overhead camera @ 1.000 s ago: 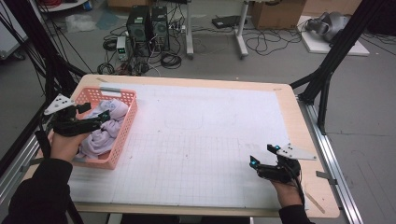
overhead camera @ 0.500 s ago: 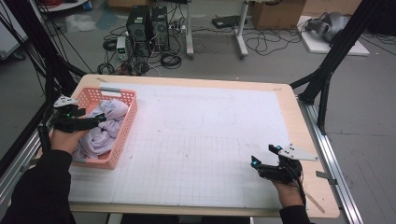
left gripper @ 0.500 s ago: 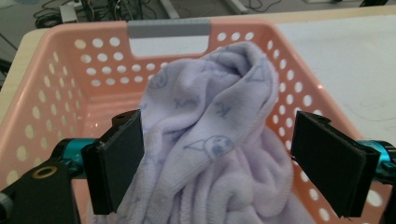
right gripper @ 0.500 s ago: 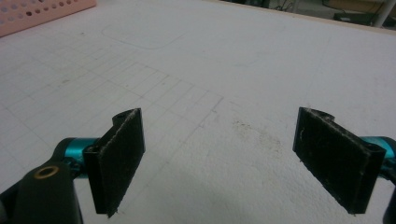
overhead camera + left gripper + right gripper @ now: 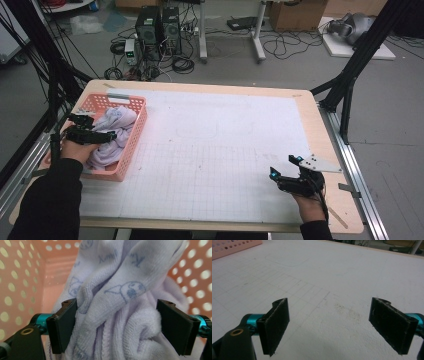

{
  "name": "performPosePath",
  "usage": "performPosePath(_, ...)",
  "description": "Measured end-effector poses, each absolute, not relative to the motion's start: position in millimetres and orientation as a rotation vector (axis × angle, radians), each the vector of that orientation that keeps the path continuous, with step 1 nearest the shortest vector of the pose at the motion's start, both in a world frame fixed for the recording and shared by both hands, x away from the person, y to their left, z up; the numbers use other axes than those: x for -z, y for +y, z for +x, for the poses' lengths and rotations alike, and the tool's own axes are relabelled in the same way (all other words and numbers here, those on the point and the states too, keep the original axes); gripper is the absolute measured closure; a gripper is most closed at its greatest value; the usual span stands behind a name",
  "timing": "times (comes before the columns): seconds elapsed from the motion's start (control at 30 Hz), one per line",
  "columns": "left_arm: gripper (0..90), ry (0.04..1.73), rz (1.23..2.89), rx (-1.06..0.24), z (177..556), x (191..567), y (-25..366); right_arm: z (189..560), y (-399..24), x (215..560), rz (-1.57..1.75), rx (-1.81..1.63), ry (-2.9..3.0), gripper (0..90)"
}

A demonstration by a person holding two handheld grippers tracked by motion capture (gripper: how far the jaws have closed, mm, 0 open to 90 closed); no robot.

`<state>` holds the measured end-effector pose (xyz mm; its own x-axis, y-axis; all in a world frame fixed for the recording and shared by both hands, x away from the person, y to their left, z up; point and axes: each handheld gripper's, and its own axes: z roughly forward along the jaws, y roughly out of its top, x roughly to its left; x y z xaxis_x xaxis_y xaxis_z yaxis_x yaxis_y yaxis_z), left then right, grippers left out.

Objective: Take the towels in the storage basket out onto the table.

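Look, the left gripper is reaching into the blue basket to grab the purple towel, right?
Not quite: the basket is pink, not blue. The high view shows its pink wall, and the left gripper view shows pink walls full of holes. The rest holds: the left gripper has its jaws open around a fold of the purple towel inside it.

My high view looks forward and down over the white gridded table mat [image 5: 215, 150]. My left gripper view sits close inside the pink perforated plastic basket [image 5: 22, 277]; my right gripper view skims low, sharing that mat.
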<state>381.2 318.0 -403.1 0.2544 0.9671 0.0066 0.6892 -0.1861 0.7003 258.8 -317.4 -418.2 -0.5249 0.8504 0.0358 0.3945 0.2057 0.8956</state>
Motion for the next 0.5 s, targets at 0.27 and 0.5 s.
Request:
performPosePath(0.27, 7.1, 1.51, 2.173, -0.609, 392.7, 419.8, 295.3, 258.1, -316.7, 418.0, 1.156, -1.28, 2.01, 15.5)
performPosePath(0.5, 16.0, 1.555, 2.181, -0.577, 395.7, 420.8, 292.8, 258.8, -317.8, 418.5, 1.15, -1.273, 2.013, 15.5)
